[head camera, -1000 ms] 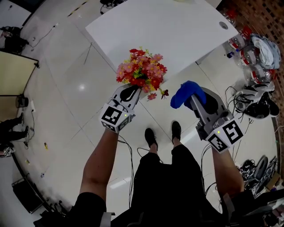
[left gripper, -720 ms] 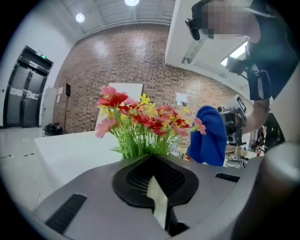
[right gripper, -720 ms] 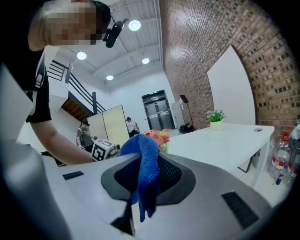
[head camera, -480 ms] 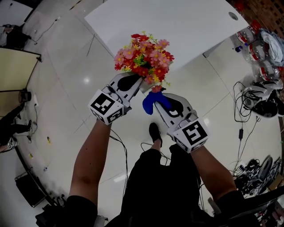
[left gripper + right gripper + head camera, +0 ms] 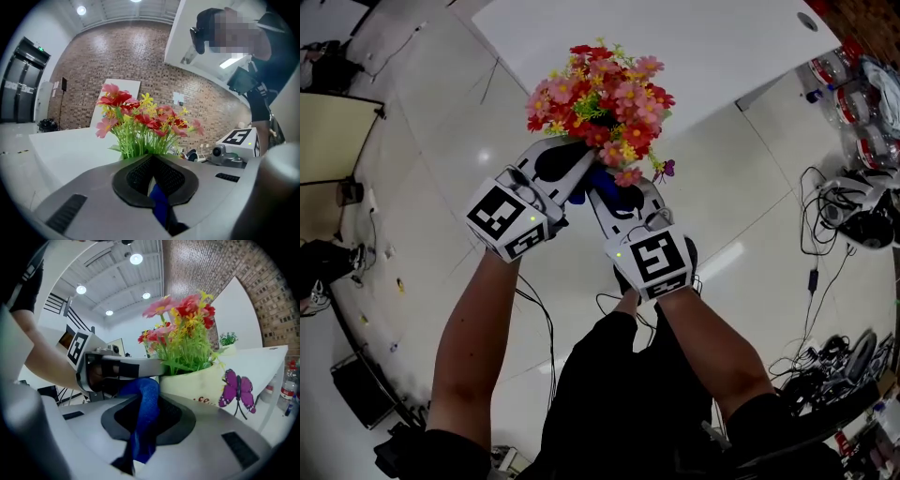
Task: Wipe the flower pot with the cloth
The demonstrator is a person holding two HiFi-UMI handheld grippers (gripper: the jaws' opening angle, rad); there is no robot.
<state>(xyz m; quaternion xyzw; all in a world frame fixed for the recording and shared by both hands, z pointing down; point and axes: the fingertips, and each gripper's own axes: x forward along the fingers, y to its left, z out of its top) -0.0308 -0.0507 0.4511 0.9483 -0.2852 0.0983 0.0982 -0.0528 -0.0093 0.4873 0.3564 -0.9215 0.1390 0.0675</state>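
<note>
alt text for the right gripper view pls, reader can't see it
The right tongs pinch a blue cloth that rises up to the side of a cream flower pot. The pot bears a purple butterfly and holds red, pink and yellow flowers. The left tongs grip the pot from the picture's left.

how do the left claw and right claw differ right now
The left claw is shut on the flower pot and holds it up off the floor. The right claw is shut on the blue cloth.
The left claw grips the pot near its rim, while the right claw holds the cloth up against the pot's side.
Shared: both are shut and meet just under the flowers.
</note>
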